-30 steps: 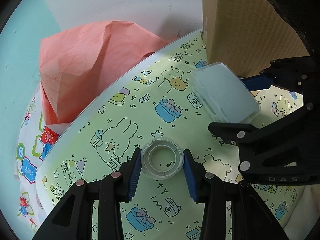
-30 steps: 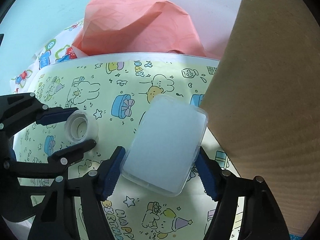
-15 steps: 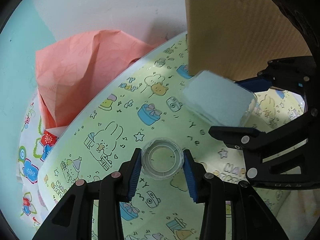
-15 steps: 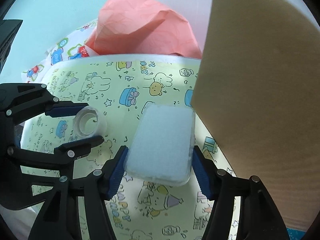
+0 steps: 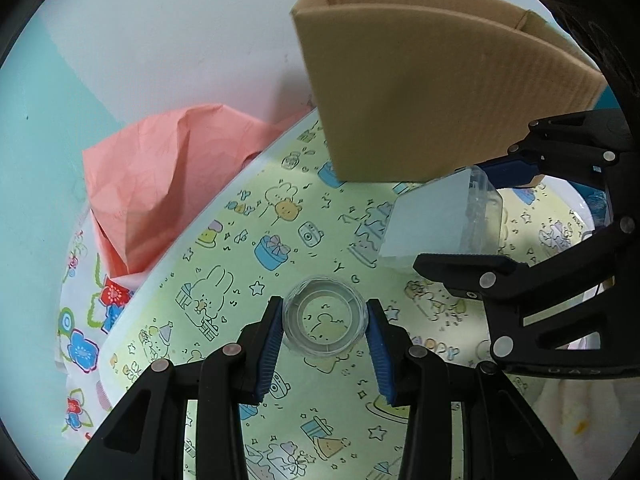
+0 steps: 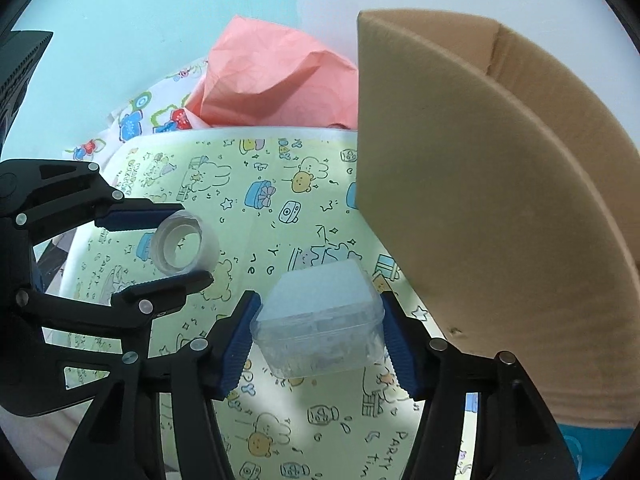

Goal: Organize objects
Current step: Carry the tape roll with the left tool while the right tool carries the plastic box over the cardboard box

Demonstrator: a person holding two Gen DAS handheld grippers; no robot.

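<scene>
A clear roll of tape (image 5: 325, 285) hangs above the cartoon-printed yellow-green sheet (image 5: 240, 248), and my left gripper (image 5: 325, 320) is shut on it, blue pads on both sides. From the right wrist view the same roll (image 6: 208, 248) shows sideways in the left gripper (image 6: 192, 246). My right gripper (image 6: 319, 304) has a frosted clear plastic box (image 6: 320, 292) between its pads, lifted off the sheet and tilted; its jaws are closing on it. In the left wrist view this box (image 5: 428, 224) and the right gripper (image 5: 456, 216) sit to the right, just in front of the carton.
An open cardboard carton (image 6: 480, 200) stands tall at the right, its top rim (image 5: 420, 4) visible. Crumpled pink paper (image 5: 168, 176) and a floral-printed sheet (image 5: 84, 320) lie at the far left edge. Turquoise and white walls rise behind.
Both grippers have risen with the tape roll and the plastic box. The box has tipped its near end toward the right camera, and the carton's top rim has come into view.
</scene>
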